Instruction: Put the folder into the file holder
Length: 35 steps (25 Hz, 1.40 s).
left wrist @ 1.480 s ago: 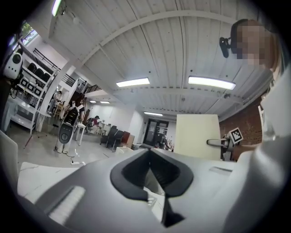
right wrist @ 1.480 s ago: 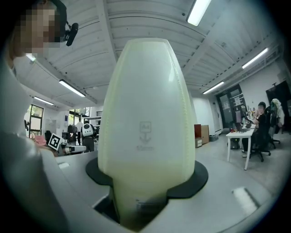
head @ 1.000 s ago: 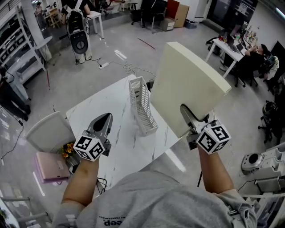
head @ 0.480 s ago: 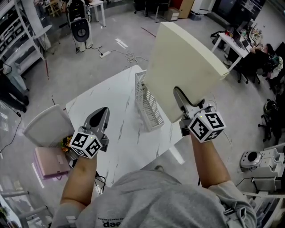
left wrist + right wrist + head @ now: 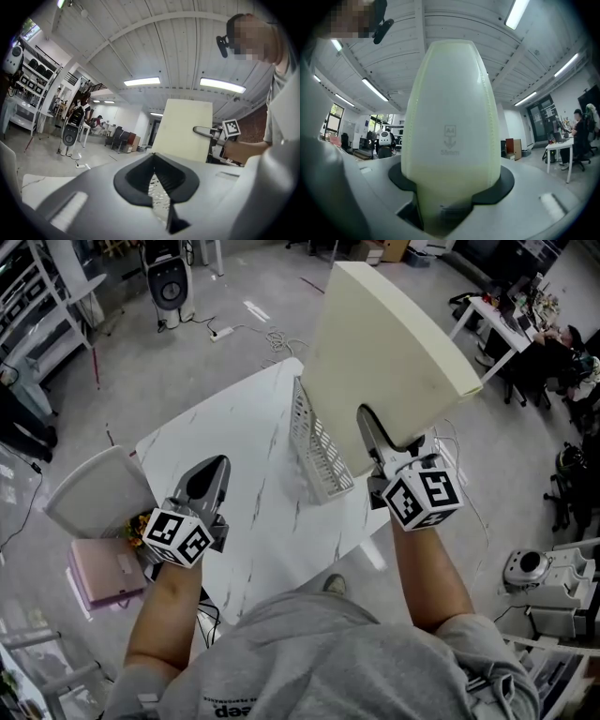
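A thick cream folder (image 5: 389, 352) stands upright in the air with its spine toward me, and my right gripper (image 5: 373, 432) is shut on its lower edge. In the right gripper view the folder (image 5: 450, 117) fills the space between the jaws. Just left of and below it, a white mesh file holder (image 5: 319, 451) stands on the white marble table (image 5: 234, 446). The folder's lower corner overlaps the holder's right side in the head view. My left gripper (image 5: 208, 472) hovers over the table's left part, shut and empty. The left gripper view shows the folder (image 5: 183, 133) ahead.
Left of the table are a white chair (image 5: 89, 493), a pink box (image 5: 103, 577) and some flowers (image 5: 141, 526). A speaker on a stand (image 5: 169, 282) and floor cables are beyond. A desk with a seated person (image 5: 553, 343) is at the far right, and a machine (image 5: 530, 568) is on the floor at the right.
My right gripper has carried the folder leftward, so it now overlaps the file holder's right side. The left gripper has shifted slightly, still shut.
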### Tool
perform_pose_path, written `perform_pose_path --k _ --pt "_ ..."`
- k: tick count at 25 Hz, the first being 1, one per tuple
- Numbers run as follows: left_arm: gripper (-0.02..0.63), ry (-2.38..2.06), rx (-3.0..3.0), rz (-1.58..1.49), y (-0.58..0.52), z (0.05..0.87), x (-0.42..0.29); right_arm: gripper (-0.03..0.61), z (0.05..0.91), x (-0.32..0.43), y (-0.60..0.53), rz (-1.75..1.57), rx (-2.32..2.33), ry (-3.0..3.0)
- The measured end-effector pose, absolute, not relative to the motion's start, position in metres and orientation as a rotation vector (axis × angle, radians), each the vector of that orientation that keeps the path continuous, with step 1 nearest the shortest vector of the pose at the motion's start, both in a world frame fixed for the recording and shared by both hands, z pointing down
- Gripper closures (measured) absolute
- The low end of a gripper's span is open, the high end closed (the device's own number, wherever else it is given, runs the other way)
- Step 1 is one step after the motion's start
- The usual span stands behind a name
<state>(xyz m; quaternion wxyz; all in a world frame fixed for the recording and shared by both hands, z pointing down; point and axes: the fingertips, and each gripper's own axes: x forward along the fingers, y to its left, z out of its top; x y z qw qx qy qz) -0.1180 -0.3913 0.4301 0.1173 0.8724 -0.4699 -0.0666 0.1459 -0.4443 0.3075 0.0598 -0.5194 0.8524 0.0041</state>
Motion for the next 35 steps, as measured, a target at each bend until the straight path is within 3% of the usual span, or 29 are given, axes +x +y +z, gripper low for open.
perform_pose_path --k 35 --pt "0.554 -1.212 2.53 -0.048 -0.364 0.512 -0.127 0.288 0.442 0.144 -0.429 -0.021 -1.607 2.493"
